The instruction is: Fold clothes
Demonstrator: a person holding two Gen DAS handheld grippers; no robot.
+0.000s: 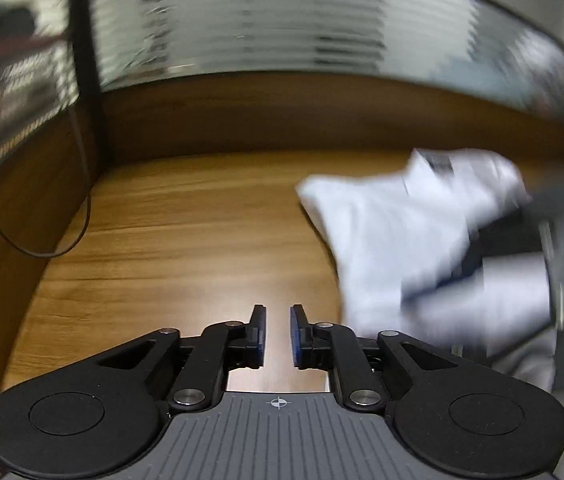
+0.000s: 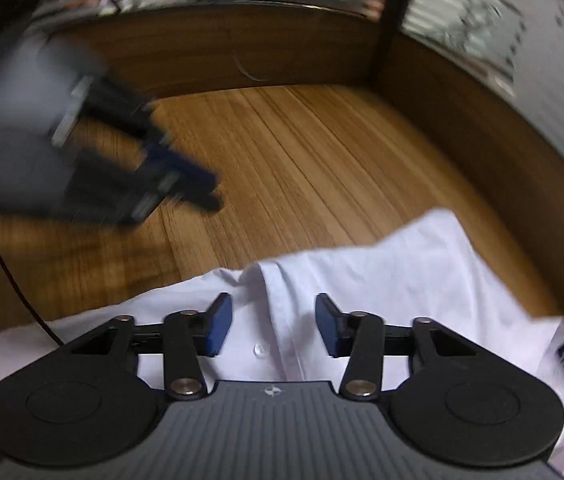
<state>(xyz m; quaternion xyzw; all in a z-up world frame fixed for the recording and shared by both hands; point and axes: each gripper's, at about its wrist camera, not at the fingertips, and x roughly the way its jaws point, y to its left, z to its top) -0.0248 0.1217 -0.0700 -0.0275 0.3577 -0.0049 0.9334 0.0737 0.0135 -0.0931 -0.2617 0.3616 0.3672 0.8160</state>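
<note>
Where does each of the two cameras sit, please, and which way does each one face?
Left wrist view: sits on the left tongs, angled down at the brown wooden table, nothing between its narrowly parted pads; the right tongs show blurred over the white cloth shirt.
Right wrist view: sits on the right tongs, angled down, pads apart over the shirt's button strip; the left tongs show blurred at left.
Shared: table, shirt, each other's tongs.

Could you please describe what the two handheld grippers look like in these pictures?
The left gripper and the right gripper look alike: black linkage arms with silver rivets, blue finger pads, round black discs either side, and a ribbed grey body bearing a small crosshair mark.
</note>
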